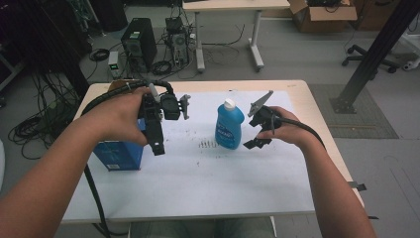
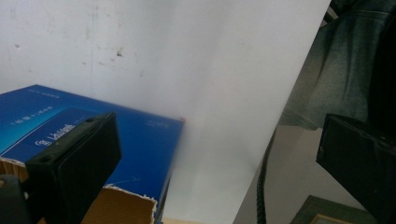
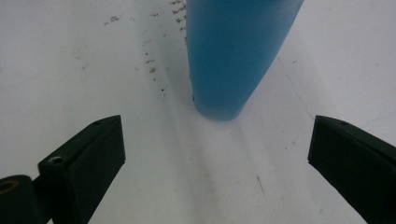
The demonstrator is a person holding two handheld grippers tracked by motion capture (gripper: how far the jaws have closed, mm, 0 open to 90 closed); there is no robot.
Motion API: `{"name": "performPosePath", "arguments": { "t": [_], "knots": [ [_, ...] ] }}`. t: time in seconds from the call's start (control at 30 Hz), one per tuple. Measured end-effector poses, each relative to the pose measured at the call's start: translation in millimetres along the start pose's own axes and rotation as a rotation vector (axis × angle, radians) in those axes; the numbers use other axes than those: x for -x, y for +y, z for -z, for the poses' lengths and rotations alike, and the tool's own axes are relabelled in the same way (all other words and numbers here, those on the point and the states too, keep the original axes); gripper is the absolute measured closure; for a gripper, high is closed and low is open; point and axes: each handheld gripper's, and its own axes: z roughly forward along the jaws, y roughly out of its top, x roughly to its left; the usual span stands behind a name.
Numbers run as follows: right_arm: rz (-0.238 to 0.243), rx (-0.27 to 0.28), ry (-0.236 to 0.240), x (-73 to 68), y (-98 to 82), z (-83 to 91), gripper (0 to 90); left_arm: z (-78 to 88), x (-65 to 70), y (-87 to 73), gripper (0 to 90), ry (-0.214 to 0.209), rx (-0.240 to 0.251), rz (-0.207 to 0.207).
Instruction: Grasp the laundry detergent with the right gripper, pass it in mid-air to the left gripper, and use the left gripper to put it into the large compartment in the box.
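Bottle [image 1: 229,126] of blue liquid stands upright near the middle of the white table [image 1: 198,183], with a white cap and a blue label, narrowing toward the top. Right gripper [image 1: 257,142] sits just beside it, jaws spread wide, not touching. Left gripper [image 1: 157,147] hangs over a blue box [image 1: 119,156] at the table's left edge, jaws wide too, holding nothing.

The bottle [image 1: 229,126] is translucent blue with a white cap. Left of it, the box [image 1: 119,154] is deep blue with pale lettering; the counter [image 1: 198,188] is white, speckled dark.
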Motion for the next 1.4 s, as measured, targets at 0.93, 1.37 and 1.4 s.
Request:
{"name": "performPosePath", "arguments": {
  "t": [0.93, 1.37, 1.4],
  "knots": [
    [-0.052, 0.136, -0.009, -4.1, -6.9, -21.9, 3.4, -3.2, 2.0, -3.6, 0.4, -0.015, 0.005, -0.005],
    [-0.082, 0.228, -0.018, -0.8, -8.0, -35.0, 3.3, -1.5, 2.0, -11.6, 0.4, -0.015, 0.002, 0.012],
    [-0.083, 0.235, -0.019, -0.9, -7.8, -35.4, 3.3, -1.5, 1.8, -11.7, 0.4, -0.014, 0.0, 0.009]
  ]
}}
